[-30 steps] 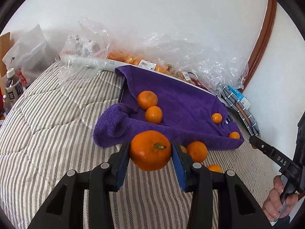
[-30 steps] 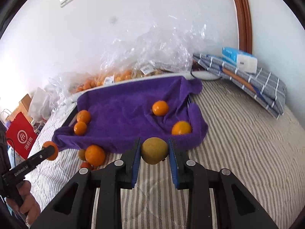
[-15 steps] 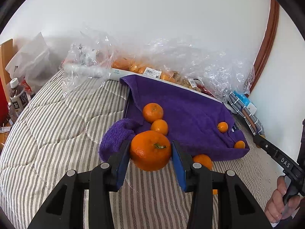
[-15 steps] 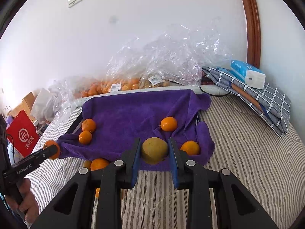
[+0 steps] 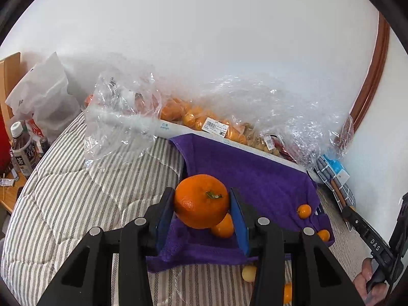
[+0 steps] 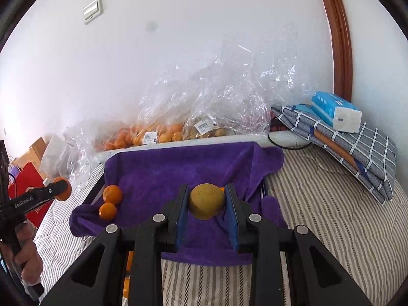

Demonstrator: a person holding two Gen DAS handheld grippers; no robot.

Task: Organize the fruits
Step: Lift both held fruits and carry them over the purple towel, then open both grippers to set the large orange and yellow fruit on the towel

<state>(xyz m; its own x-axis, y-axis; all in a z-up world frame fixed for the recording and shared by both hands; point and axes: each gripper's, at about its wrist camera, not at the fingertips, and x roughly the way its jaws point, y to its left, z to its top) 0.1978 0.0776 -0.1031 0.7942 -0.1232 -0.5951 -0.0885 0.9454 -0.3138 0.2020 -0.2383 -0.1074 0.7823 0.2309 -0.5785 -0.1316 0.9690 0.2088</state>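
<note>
Bedding with stripes carries a purple towel (image 6: 178, 168) now looming closer. Left gripper (image 5: 202, 213) pinches an orange (image 5: 201, 201), right gripper (image 6: 206, 207) a yellowish fruit (image 6: 206, 201), both carried toward it, likely for sorting there.

Through the left wrist view we see our left gripper (image 5: 202, 210) clamping a large round orange with a green stem (image 5: 201, 200) between its blue pads, above a rumpled purple terry towel (image 5: 257, 178) on the striped quilt (image 5: 76, 196). Small oranges (image 5: 304, 211) lie on the towel's right side. Crinkled clear plastic bags of fruit (image 5: 216, 117) line the white wall.
</note>
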